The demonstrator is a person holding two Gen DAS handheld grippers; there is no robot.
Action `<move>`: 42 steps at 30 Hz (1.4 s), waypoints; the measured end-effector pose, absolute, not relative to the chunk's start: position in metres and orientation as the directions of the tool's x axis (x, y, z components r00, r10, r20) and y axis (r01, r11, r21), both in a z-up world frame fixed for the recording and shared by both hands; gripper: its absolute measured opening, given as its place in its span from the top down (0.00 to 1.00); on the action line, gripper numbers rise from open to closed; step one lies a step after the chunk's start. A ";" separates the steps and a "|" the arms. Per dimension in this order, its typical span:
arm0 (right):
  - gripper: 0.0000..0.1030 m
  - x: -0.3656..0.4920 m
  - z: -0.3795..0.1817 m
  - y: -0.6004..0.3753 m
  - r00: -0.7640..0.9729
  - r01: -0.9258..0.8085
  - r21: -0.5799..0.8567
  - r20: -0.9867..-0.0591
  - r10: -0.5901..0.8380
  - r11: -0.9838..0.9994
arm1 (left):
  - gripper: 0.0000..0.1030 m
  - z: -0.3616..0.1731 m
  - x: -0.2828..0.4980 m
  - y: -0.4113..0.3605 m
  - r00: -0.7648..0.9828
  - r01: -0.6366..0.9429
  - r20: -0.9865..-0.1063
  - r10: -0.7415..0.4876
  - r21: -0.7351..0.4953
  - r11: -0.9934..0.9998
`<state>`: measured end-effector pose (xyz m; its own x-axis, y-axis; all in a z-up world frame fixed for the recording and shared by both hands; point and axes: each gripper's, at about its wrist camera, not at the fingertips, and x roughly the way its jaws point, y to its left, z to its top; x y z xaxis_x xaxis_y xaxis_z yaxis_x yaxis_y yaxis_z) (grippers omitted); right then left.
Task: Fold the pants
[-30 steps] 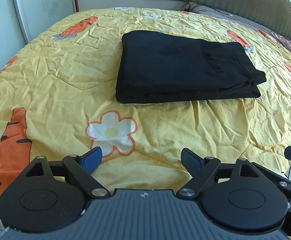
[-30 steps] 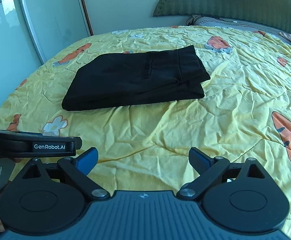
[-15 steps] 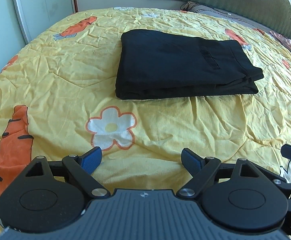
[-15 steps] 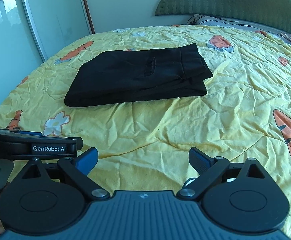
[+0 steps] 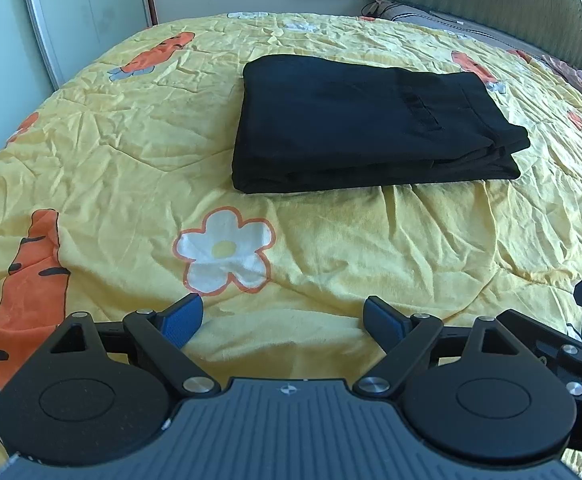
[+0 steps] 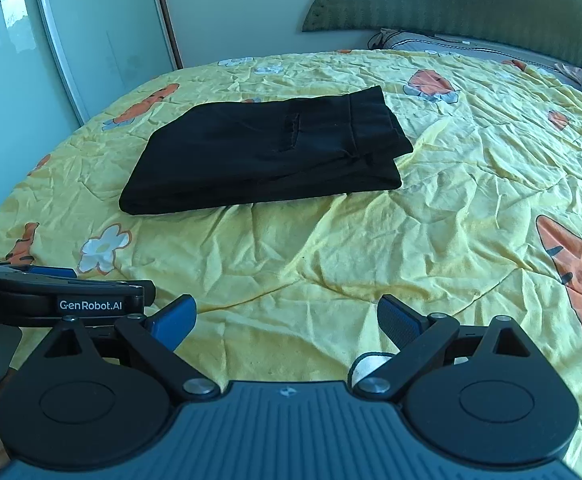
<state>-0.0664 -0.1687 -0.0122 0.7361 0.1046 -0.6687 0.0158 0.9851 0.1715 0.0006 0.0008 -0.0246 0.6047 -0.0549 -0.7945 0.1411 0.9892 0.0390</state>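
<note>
Now both tongs sit low at the near edge of the bed, blue pads spread wide, nothing between them: left tongs (image 5: 281,318), right tongs (image 6: 287,320). Over the last second both have drawn slightly back; the pants look a touch farther off and lower in each view, and their shape has not altered. Pants (image 5: 371,128) lie mid-bed, well apart from either tool, folded to a compact black rectangle with stacked layers showing along the near edge and a stepped corner at the right. Judgement: the fold looks finished and the tongs are retreating; little remains beyond perhaps squaring that offset corner. Bedspread (image 5: 331,248) is yellow, heavily creased, printed with carrots and a white flower (image 5: 225,250). Beyond: dark green scalloped headboard (image 6: 471,4), a pillow below it, pale wall, and sliding glass wardrobe doors (image 6: 103,28) at left.
</note>
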 end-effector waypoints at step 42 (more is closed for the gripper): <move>0.05 -0.064 -0.016 -0.168 0.726 -0.001 0.174 -0.677 0.120 0.985 | 0.13 -0.024 -0.001 0.010 0.601 0.128 -0.796 -0.077 0.001 0.992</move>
<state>-0.0644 -0.1680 -0.0162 0.7258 0.1202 -0.6774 -0.0009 0.9848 0.1738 -0.0006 0.0102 -0.0239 0.6005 -0.0772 -0.7959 0.1285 0.9917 0.0007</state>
